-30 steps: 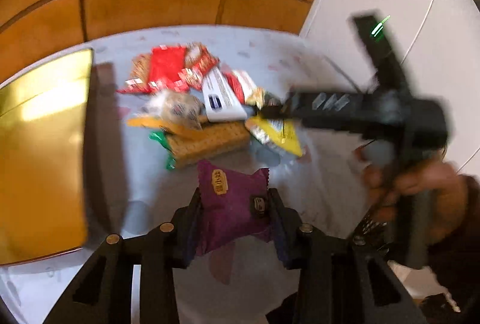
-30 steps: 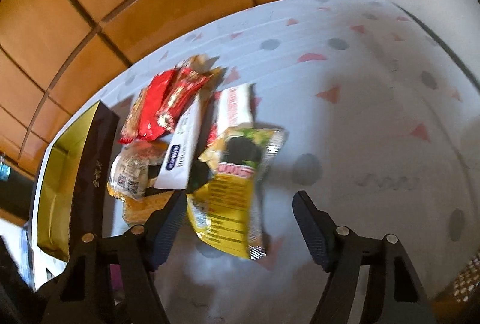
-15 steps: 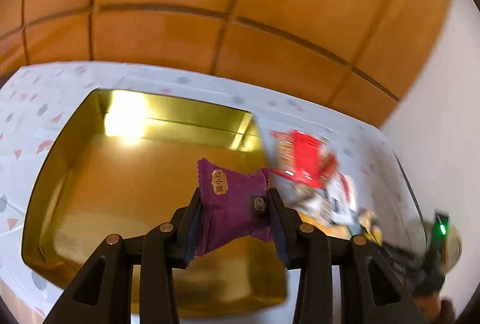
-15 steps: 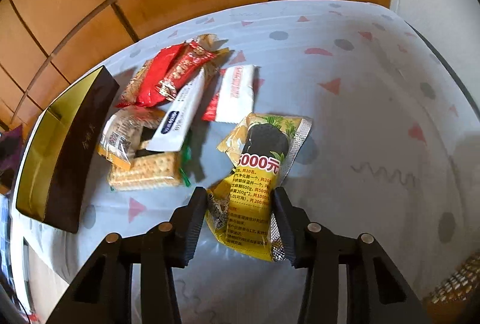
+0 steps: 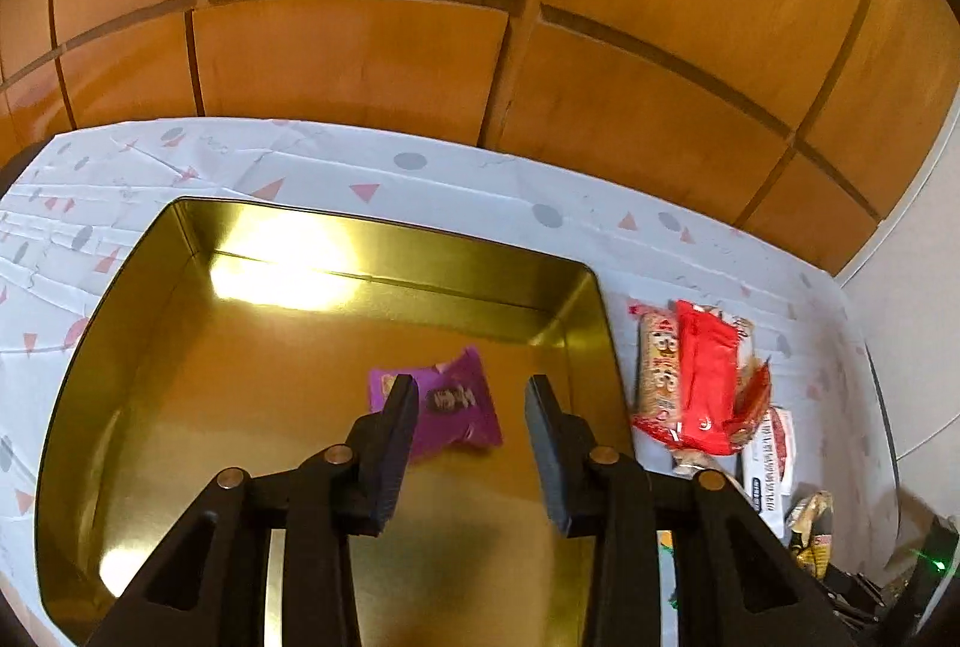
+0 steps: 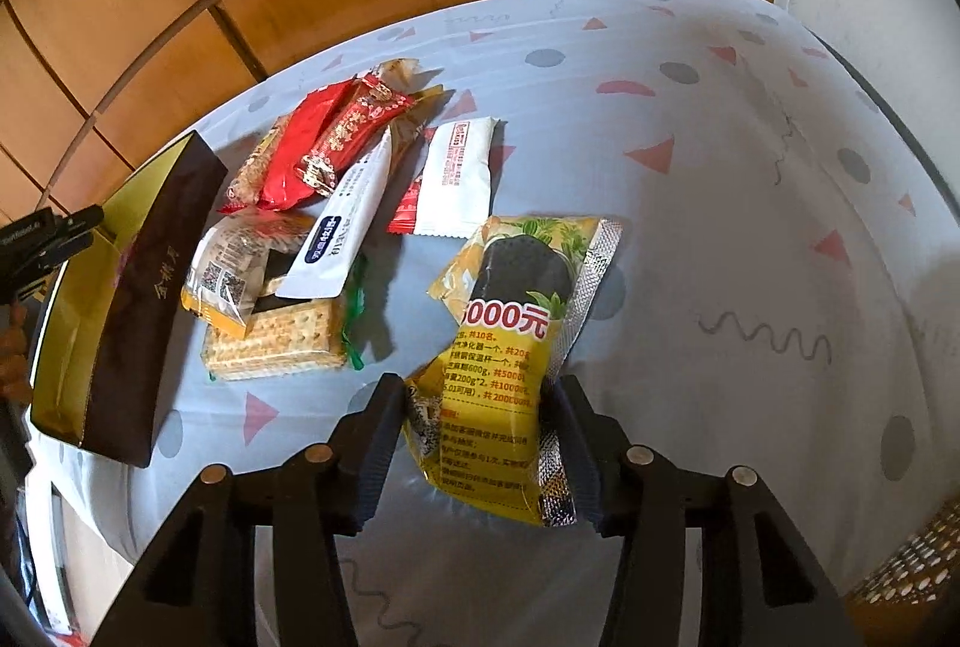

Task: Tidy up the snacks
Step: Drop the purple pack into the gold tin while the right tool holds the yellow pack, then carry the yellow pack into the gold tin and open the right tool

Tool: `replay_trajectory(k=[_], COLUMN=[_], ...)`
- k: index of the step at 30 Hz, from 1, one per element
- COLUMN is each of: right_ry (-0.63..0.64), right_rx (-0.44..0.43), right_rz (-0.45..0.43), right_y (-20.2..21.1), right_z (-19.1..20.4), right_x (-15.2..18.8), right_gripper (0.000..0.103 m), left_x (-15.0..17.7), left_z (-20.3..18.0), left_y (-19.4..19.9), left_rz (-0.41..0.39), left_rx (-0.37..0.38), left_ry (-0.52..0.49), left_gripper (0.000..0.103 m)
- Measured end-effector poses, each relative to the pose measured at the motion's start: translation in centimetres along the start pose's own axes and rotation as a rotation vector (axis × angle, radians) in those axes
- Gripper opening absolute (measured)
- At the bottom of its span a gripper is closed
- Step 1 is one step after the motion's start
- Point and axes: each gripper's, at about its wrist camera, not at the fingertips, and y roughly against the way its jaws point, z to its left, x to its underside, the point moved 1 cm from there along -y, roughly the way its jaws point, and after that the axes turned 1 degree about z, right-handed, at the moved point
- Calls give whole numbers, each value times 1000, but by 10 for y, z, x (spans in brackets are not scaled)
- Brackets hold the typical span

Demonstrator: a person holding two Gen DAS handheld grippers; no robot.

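Observation:
In the left wrist view my left gripper is open above the gold tin. A purple snack packet lies loose on the tin's floor just beyond the fingers. In the right wrist view my right gripper is shut on the near end of a yellow snack packet, which is raised off the table. The tin's dark outer wall shows at the left, with the left gripper over it.
A pile of snacks lies on the patterned tablecloth: red packets, a white stick pack, a red-and-white packet, crackers. The red packets lie right of the tin. A wood-panel wall stands behind.
My left gripper has opened and dropped the purple packet into the tin. My right gripper has closed on the yellow packet and lifted it.

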Motion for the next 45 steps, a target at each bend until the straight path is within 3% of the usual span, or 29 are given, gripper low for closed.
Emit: replay_trajectory(k=[6, 10, 15, 20, 30, 35, 40, 45], right_ry=[16, 26, 79, 61, -29, 45, 171, 274], right_rx=[28, 44, 68, 37, -105, -194, -291, -377], right_rz=[8, 1, -1, 14, 6, -17, 0, 20], right_y=[-6, -10, -7, -2, 28, 46, 45, 38], right_z=[4, 6, 12, 12, 18, 61, 132, 194], right_x=[-4, -8, -5, 0, 3, -8, -17, -24], right_gripper=[54, 55, 45, 41, 38, 38, 38, 38], left_x=[30, 53, 76, 91, 101, 106, 111, 109], left_z=[-22, -31, -35, -31, -23, -20, -13, 5], left_y=[30, 42, 51, 58, 67, 67, 70, 86], left_rz=[-39, -28, -1, 1, -7, 12, 25, -34], left_rx=[-49, -49, -52, -54, -31, -5, 6, -32], left_ry=[-88, -94, -99, -107, -107, -94, -83, -50], left_gripper=[38, 38, 38, 38, 38, 38, 38, 38])
